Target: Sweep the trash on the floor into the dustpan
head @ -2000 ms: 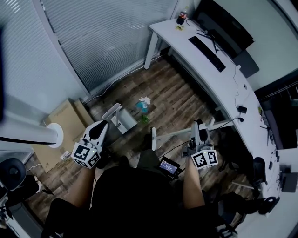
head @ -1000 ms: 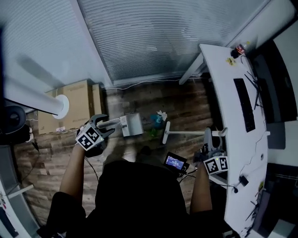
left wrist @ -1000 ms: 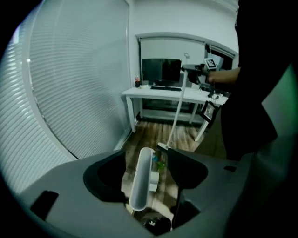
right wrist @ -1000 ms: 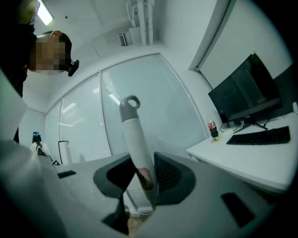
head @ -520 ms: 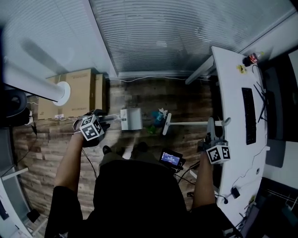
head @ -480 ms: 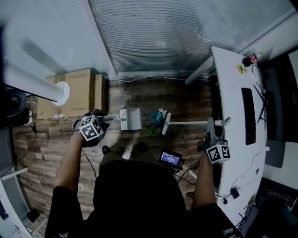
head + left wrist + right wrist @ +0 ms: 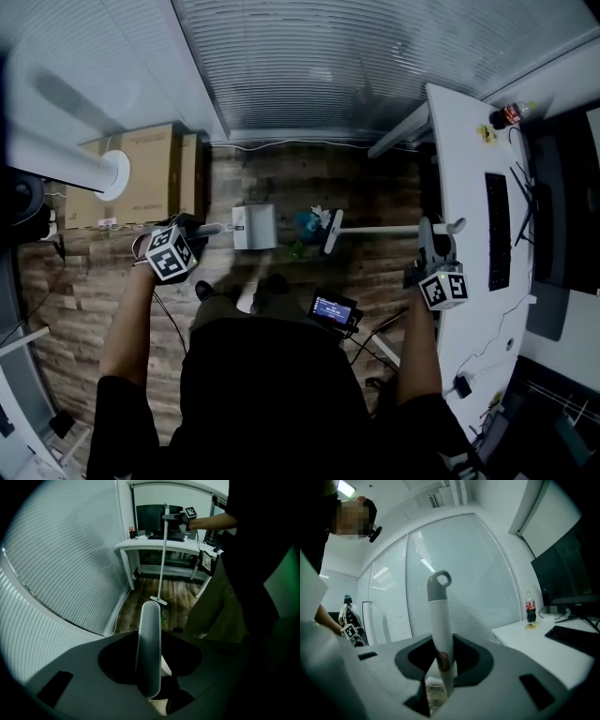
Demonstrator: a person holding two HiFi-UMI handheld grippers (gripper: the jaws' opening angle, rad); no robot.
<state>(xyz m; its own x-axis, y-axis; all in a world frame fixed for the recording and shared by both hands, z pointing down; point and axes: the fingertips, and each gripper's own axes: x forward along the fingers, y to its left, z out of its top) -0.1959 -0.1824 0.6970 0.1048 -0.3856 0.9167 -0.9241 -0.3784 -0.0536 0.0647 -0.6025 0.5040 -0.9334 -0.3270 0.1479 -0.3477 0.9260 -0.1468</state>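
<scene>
The left gripper (image 7: 150, 670) points steeply down. Its jaws have just been closing and now clamp the dustpan's handle (image 7: 149, 634), a pale bar running straight up between them. Just ahead of it, the dustpan (image 7: 253, 226) sits on the wooden floor (image 7: 375, 192). The right gripper (image 7: 440, 665) is held about level, its jaws tight around the broom handle (image 7: 439, 616) a little below the grey looped top. From there the handle reaches across to the broom head (image 7: 332, 232), which rests on the floor well apart from that hand. The trash (image 7: 307, 223) is a small crumpled heap of blue and white with a green scrap beside it. It lies between the broom head and the dustpan, near both. A white desk (image 7: 459, 169) stands at the person's right, and cardboard boxes (image 7: 150, 178) at the left.
</scene>
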